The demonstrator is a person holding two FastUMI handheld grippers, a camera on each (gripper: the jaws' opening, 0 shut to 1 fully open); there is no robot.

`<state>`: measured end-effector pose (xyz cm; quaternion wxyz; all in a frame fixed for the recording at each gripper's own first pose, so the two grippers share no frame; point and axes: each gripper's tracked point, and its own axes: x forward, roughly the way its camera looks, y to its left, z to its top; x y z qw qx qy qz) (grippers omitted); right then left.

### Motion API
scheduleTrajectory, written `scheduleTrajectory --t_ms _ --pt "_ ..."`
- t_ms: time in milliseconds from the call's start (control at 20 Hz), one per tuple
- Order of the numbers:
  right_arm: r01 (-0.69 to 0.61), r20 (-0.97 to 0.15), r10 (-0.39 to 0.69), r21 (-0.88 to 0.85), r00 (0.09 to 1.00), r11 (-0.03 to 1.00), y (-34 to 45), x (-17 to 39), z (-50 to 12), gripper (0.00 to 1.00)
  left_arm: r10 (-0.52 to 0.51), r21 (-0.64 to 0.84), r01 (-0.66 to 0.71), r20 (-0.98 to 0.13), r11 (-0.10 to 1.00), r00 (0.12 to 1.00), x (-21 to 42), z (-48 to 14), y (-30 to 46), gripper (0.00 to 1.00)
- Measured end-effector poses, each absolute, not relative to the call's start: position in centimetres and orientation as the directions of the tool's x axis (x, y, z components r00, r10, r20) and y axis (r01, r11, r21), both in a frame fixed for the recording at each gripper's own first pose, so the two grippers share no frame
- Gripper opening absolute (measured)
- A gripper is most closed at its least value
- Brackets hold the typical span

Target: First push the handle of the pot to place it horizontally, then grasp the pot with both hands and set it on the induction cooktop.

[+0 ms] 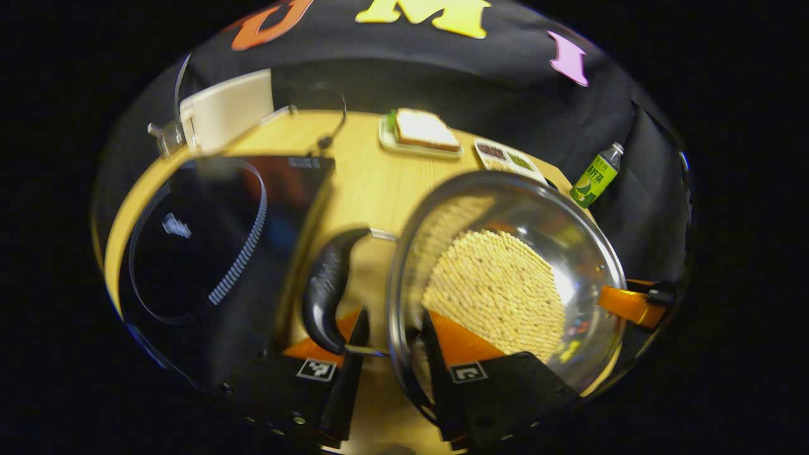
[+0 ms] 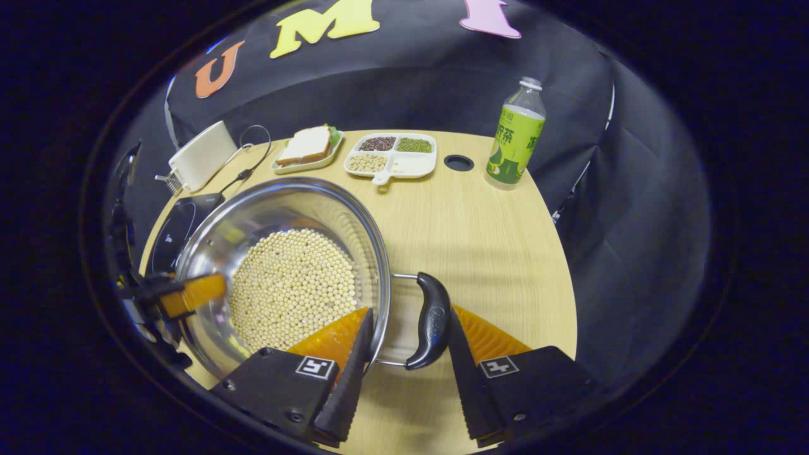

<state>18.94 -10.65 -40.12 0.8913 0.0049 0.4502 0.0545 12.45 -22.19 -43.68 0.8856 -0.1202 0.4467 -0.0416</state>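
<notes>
The left tongs (image 1: 385, 354) reach forward low over the table (image 1: 366, 183), their two fingers straddling one side of the pot (image 1: 505, 278): one finger sits outside by the black handle (image 1: 325, 291), the other inside the rim, with a gap showing between them, so whether both press on handle and rim cannot be told. The right tongs (image 2: 404, 360) come in from the opposite side in the same way, one finger inside the pot (image 2: 284, 265), the other just beyond its black handle (image 2: 433, 319), the fingers apart around rim and handle. In the right gripper view the left tongs (image 2: 189, 294) show at the pot's far rim. Each handle lies flat, its long axis running along the rim. The steel pot, holding pale beans (image 2: 291, 284), is beside the black induction cooktop (image 1: 208, 240), whether resting on the table or lifted cannot be told.
</notes>
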Motion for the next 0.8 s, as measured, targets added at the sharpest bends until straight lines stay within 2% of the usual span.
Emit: scheduleTrajectory --t_ms 50,100,150,200,250,300,350,450,550,800 --pt "-0.092 -0.806 0.103 0.06 0.583 0.994 -10.6 18.7 -40.0 0.64 -0.141 -0.203 -0.034 -0.779 0.979 0.611 13.1 -44.3 -22.2 0.34" --pt "-0.081 -0.8 0.105 0.071 0.591 0.994 -10.6 18.8 -40.0 0.63 -0.1 -0.161 -0.046 -0.789 0.986 0.606 13.0 -44.3 -22.0 0.6" --pt "-0.079 -0.796 0.11 0.078 0.595 0.994 -10.6 18.8 -40.0 0.63 -0.082 -0.139 -0.047 -0.79 0.989 0.608 13.0 -44.2 -22.0 0.45" --pt "-0.081 -0.793 0.115 0.082 0.598 0.993 -10.5 18.7 -40.0 0.63 -0.079 -0.135 -0.045 -0.786 0.99 0.613 12.9 -43.9 -21.7 0.61" --pt "-0.081 -0.787 0.12 0.089 0.605 0.993 -10.5 18.8 -39.9 0.62 -0.065 -0.125 -0.055 -0.786 0.991 0.615 12.8 -44.0 -21.2 0.49" --pt "-0.088 -0.783 0.129 0.096 0.609 0.992 -10.5 18.9 -39.8 0.63 -0.078 -0.132 -0.046 -0.791 0.99 0.607 12.6 -44.0 -21.4 0.48" --pt "-0.092 -0.779 0.132 0.096 0.612 0.991 -10.6 19.1 -39.9 0.63 -0.048 -0.106 -0.061 -0.799 0.992 0.599 12.4 -44.3 -20.7 0.6" --pt "-0.111 -0.78 0.138 0.088 0.61 0.99 -10.6 19.3 -40.0 0.63 -0.064 -0.129 -0.064 -0.791 0.99 0.608 12.3 -44.3 -20.7 0.86" --pt "-0.146 -0.777 0.152 0.078 0.611 0.986 -11.2 19.6 -39.9 0.63 -0.053 -0.121 -0.065 -0.775 0.99 0.63 12.6 -43.0 -20.2 0.84" --pt "-0.162 -0.782 0.159 0.075 0.602 0.984 -12.2 19.2 -40.0 0.63 -0.052 -0.106 -0.048 -0.772 0.993 0.634 12.9 -43.0 -20.4 0.93"
